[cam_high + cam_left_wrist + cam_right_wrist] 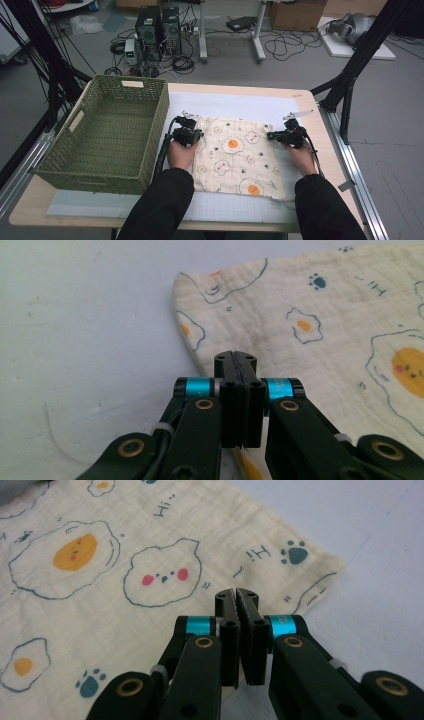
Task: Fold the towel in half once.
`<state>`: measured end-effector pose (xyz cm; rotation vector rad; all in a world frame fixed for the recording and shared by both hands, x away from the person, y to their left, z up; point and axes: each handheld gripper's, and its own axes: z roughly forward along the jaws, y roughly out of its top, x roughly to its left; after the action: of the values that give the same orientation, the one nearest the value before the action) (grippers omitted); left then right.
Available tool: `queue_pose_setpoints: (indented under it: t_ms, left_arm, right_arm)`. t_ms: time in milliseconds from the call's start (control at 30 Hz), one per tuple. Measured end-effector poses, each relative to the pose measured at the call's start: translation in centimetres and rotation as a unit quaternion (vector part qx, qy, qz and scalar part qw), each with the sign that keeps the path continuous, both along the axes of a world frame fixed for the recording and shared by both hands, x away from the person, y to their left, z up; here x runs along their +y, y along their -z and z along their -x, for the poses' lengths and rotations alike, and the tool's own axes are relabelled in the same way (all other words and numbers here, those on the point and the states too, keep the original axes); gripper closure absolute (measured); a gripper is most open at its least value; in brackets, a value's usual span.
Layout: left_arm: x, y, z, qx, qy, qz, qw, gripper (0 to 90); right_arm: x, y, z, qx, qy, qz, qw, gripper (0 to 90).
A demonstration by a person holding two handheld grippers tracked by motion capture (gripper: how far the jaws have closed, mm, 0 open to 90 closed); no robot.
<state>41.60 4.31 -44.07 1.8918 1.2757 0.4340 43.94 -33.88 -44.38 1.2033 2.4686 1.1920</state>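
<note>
The high view looks forward and down over the white table [300, 106], while both gripper views skim close above the shared cream egg-printed cloth [235, 155], its edges at twelve o'clock.

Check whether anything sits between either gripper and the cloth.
Nothing visible does. The left gripper is shut at the cloth's left edge, and the right gripper is shut at its right edge near a corner.

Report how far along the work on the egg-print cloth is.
Done: the cream egg-print cloth lies spread flat on the white mat. In hand: the left tool and right tool have closed at its far side edges, apparently pinching fabric. Left: lifting or folding; the green woven basket is empty.
</note>
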Motion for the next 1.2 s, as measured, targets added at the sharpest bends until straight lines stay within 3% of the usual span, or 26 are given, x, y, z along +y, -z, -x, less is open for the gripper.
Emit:
queue_pose_setpoints:
  t_ms: [233, 433, 600, 767, 933, 1033, 1167, 1200]
  left_arm:
    - [0.5, -1.5, 0.8, -0.019, 0.012, 0.029, 0.9993, 88.9]
    - [0.5, -2.6, 2.2, -0.038, 0.032, 0.038, 0.998, 88.9]
    - [0.5, -3.1, 4.2, -0.058, 0.059, 0.037, 0.9959, 88.9]
    - [1.0, -3.1, 6.1, -0.064, 0.076, 0.043, 0.9942, 88.9]
    - [1.5, -2.3, 7.6, -0.051, 0.081, 0.044, 0.9944, 88.9]
    - [1.7, -1.7, 8.5, -0.043, 0.089, 0.028, 0.9947, 88.9]
    - [1.9, -0.6, 9.2, -0.016, 0.102, 0.015, 0.9945, 88.8]
    - [2.0, -0.5, 9.3, -0.01, 0.103, 0.02, 0.9945, 88.7]
  right_arm:
    - [-0.5, -1.2, 0.8, -0.001, -0.017, -0.037, 0.9992, 88.3]
    - [-1.6, -2.8, 2.7, -0.017, -0.035, -0.077, 0.9963, 88.3]
    - [-2.3, -3.6, 4.6, -0.015, -0.052, -0.088, 0.9946, 88.3]
    - [-2.4, -3.8, 6.8, -0.02, -0.074, -0.094, 0.9926, 88.3]
    - [-2.7, -2.8, 8.5, -0.012, -0.089, -0.092, 0.9917, 88.3]
    - [-2.7, -2.1, 9.4, -0.002, -0.093, -0.083, 0.9922, 88.3]
    - [-2.6, -0.6, 10.1, 0.021, -0.099, -0.064, 0.9928, 88.2]
    - [-2.6, -0.2, 10.2, 0.025, -0.102, -0.057, 0.9929, 88.1]
